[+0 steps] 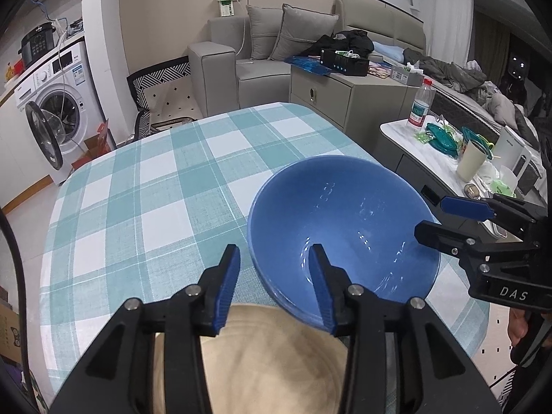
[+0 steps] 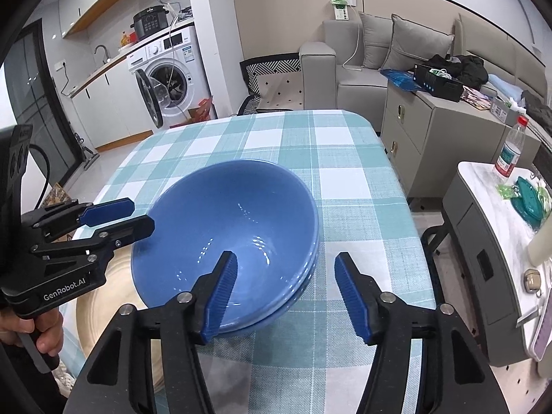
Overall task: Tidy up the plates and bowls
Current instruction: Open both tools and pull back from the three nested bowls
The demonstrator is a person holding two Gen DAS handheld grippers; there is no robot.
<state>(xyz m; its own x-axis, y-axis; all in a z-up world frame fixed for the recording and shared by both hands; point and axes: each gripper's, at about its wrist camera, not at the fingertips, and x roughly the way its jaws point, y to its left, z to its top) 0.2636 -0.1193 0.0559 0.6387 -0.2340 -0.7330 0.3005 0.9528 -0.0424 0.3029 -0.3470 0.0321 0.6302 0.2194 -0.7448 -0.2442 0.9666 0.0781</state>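
Now both grippers straddle the rim of the blue bowls (image 2: pixel 227 231) — a nested stack, by the doubled rims in the right view — on the checked table (image 1: pixel 138 189). Left gripper (image 1: pixel 274 289) is released: one finger inside, one outside, pads clear of the rim. Right gripper (image 2: pixel 286 296) is released too, likewise astride the near edge. Beside the stack, partly under it, lies a beige plate (image 1: pixel 269 362).
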